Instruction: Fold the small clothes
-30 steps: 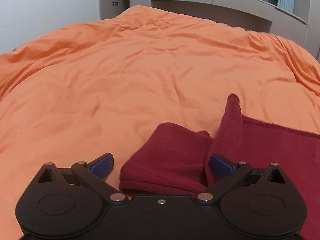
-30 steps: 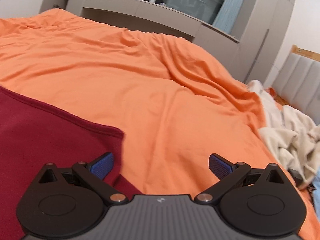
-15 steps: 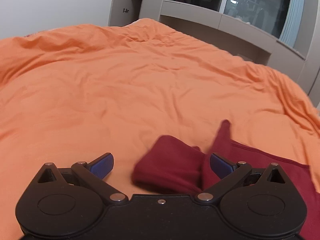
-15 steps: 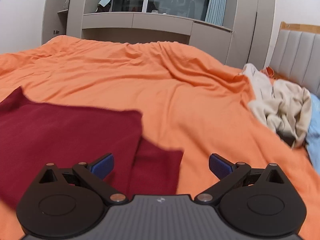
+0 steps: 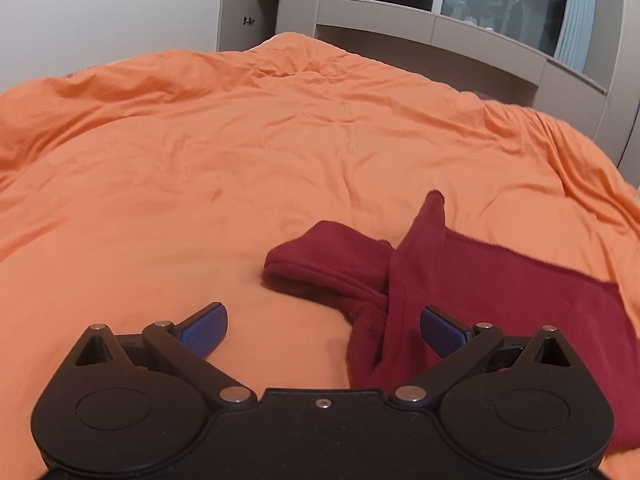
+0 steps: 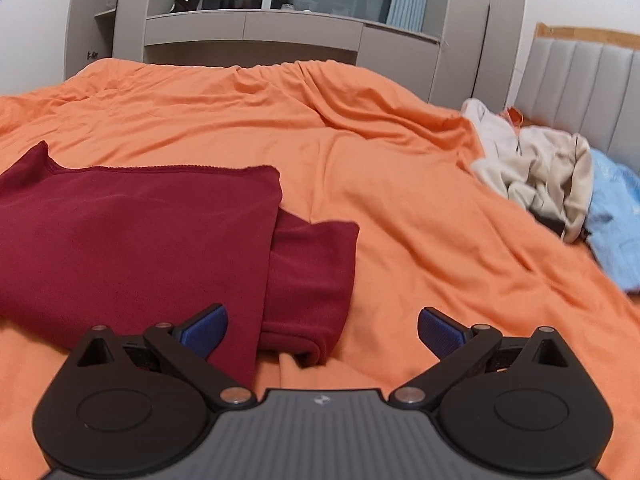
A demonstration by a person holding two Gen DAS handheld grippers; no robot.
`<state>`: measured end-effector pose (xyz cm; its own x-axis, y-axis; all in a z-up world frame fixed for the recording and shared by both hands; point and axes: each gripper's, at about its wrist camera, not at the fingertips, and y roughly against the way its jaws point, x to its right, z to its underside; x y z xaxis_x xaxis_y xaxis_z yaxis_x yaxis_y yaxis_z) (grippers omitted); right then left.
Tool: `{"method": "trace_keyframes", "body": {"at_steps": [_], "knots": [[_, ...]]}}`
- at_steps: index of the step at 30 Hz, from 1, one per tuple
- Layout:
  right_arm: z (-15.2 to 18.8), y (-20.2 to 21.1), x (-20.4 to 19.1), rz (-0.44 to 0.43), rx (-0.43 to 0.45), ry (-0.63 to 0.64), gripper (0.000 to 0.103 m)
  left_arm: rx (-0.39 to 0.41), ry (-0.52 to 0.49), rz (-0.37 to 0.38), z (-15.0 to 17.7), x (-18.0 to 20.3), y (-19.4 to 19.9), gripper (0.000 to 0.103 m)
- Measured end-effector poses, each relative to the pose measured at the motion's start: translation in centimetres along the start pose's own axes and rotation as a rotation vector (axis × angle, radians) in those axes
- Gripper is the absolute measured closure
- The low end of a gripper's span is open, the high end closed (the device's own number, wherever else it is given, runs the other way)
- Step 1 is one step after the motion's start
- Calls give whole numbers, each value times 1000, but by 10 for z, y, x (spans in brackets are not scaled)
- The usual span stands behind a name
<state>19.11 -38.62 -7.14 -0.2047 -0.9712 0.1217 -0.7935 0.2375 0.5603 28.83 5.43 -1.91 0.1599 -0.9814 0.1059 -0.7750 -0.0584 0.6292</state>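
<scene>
**Grippers pull back from maroon garment on orange bed**

Both grippers hang with fingers spread wide and nothing between them. The left gripper (image 5: 323, 325) sits farther from the maroon garment (image 5: 500, 292) than a second ago: its sleeve (image 5: 332, 258), then close under the fingers, now lies ahead on the orange duvet (image 5: 200, 168), and one fold still stands up in a peak. The right gripper (image 6: 322, 329) has drawn back too; a second ago it was low over the cloth, and now the maroon garment (image 6: 132, 240) shows folded flat, a sleeve (image 6: 312, 280) jutting from under its right edge. Beige clothes (image 6: 536, 168) and a light blue garment (image 6: 616, 224) lie heaped near the headboard (image 6: 580, 72).
</scene>
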Motion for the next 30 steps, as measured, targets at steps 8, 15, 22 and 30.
{"method": "trace_keyframes", "body": {"at_steps": [8,15,22,30], "knots": [[4,-3,4,-21,-16,-25,0,-23,-31,-33,5,4,-1,1],[7,-4,6,-33,-23,-42,0,-31,-39,-39,5,4,-3,1],[8,-6,8,-43,-30,-55,0,-33,-44,-42,5,5,-3,1],[8,-7,9,-48,-33,-60,0,-18,84,95,3,-12,7,1]]}}
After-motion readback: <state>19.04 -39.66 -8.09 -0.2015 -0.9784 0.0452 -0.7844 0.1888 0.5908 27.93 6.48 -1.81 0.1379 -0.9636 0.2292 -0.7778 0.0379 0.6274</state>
